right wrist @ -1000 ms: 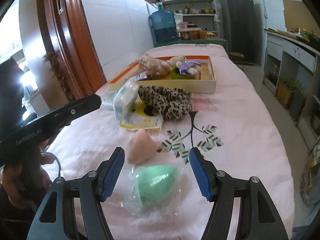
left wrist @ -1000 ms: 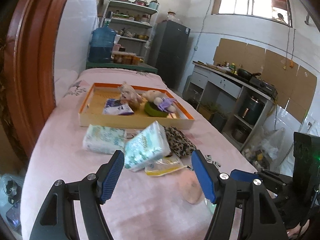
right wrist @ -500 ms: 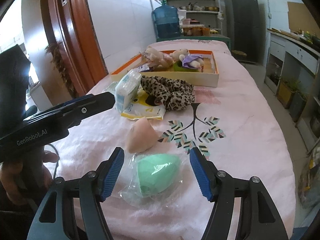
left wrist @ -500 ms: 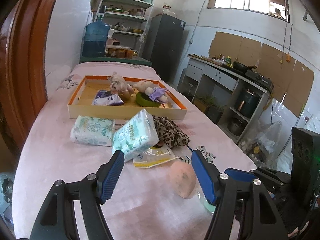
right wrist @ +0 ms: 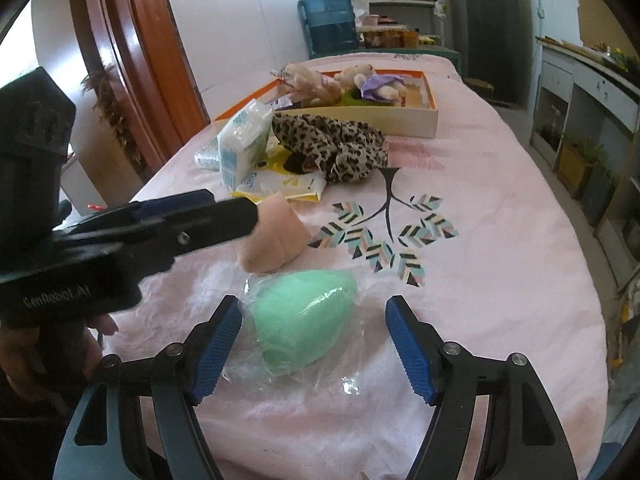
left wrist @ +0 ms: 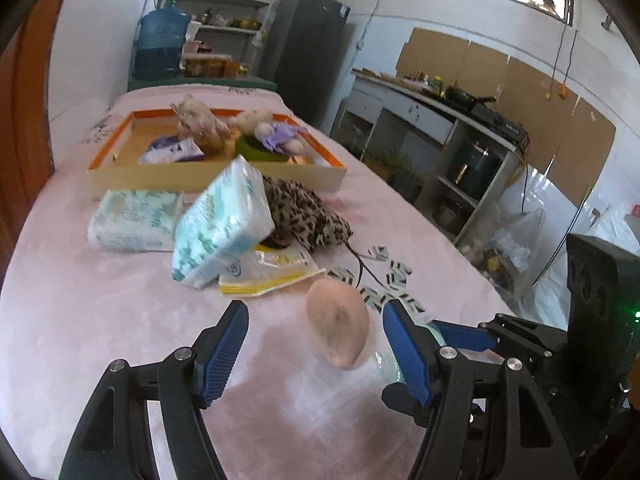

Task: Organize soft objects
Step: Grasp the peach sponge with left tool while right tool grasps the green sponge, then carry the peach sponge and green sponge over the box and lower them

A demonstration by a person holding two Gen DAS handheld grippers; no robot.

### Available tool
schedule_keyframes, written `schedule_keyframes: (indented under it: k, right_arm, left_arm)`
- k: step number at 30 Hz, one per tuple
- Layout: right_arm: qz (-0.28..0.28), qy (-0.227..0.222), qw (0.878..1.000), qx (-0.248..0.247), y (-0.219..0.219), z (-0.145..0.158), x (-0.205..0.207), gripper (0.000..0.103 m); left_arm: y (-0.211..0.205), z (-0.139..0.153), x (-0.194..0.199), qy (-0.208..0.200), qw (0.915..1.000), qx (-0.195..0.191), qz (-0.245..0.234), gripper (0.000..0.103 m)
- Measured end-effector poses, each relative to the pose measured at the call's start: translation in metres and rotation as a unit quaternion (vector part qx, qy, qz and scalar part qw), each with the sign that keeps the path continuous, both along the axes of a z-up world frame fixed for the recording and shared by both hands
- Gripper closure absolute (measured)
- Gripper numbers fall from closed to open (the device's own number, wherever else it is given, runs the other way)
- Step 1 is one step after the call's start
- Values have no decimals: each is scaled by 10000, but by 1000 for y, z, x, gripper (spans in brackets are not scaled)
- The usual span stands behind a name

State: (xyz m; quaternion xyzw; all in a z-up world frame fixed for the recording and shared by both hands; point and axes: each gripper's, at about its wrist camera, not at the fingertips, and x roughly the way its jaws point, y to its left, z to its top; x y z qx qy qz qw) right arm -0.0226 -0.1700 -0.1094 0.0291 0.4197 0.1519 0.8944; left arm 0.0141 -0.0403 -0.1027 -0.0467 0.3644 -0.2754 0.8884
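Note:
A peach sponge [left wrist: 338, 322] lies on the pink cloth between the open jaws of my left gripper [left wrist: 314, 350]; it also shows in the right wrist view [right wrist: 276, 240], partly behind the left gripper [right wrist: 208, 220]. A green sponge in clear wrap [right wrist: 304, 316] lies between the open jaws of my right gripper [right wrist: 314, 348]. Further back lie two tissue packs [left wrist: 224, 224] [left wrist: 134, 220], a yellow packet [left wrist: 272, 272] and a leopard-print cloth [left wrist: 308, 216]. The orange-rimmed tray [left wrist: 216, 182] holds plush toys [left wrist: 200, 124].
The table's right edge [right wrist: 592, 280] drops to the kitchen floor. A wooden door frame [right wrist: 136, 60] stands on the left. A counter with pots [left wrist: 460, 136], a dark fridge [left wrist: 308, 52] and shelves with a water bottle [left wrist: 160, 48] stand behind.
Both grippers have moved forward and lower: the left one now has the peach sponge between its jaws, the right one has closed in around the green sponge. Both stay open.

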Motion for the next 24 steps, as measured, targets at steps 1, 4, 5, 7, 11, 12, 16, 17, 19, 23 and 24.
schedule_keyframes:
  k: [1,4,5,7,11,12,16,17,19,23,24]
  right_arm:
    - [7,12,10000,-2,0,-1,0,28]
    - [29,29,10000,15,-1,-3,0,27]
    - [32,33,10000,40,-2,-3,1,27]
    - [26,32,10000,89,-4,-4,0,30]
    - [13,17,9999,138,-7,-4,0,42]
    - [19,17,9999,136,-6,-4,0,43]
    - [40,13,9999,135,-6,-4,0,44]
    - [36,20,9999,156,-6,-4,0,44]
    - [32,26,9998,180,-7,-5,1,44]
    - [34,27,9998,189,-7,-4,0,44]
    - [32,29,9998,193,-7,-4,0,44]
  left_arm:
    - [-2,-2,0,21,10000,32,-9,34]
    - [-8,-5,4,109,9999,67,-52,34]
    - [-11,-7,6,156,9998,70,-69,34]
    - [-13,-9,9,223,9997,105,-90,34]
    - [-20,-14,15,377,9990,205,-126,34]
    - [-21,-16,17,436,9987,226,-140,34]
    - [-26,-20,18,487,9982,322,-120,50]
    - [-25,-21,17,490,9982,315,-104,55]
    - [-23,-21,17,505,9985,171,-151,64]
    - [-20,-21,15,519,9984,-64,-195,64]
    - [-19,-21,15,501,9985,-76,-197,64]
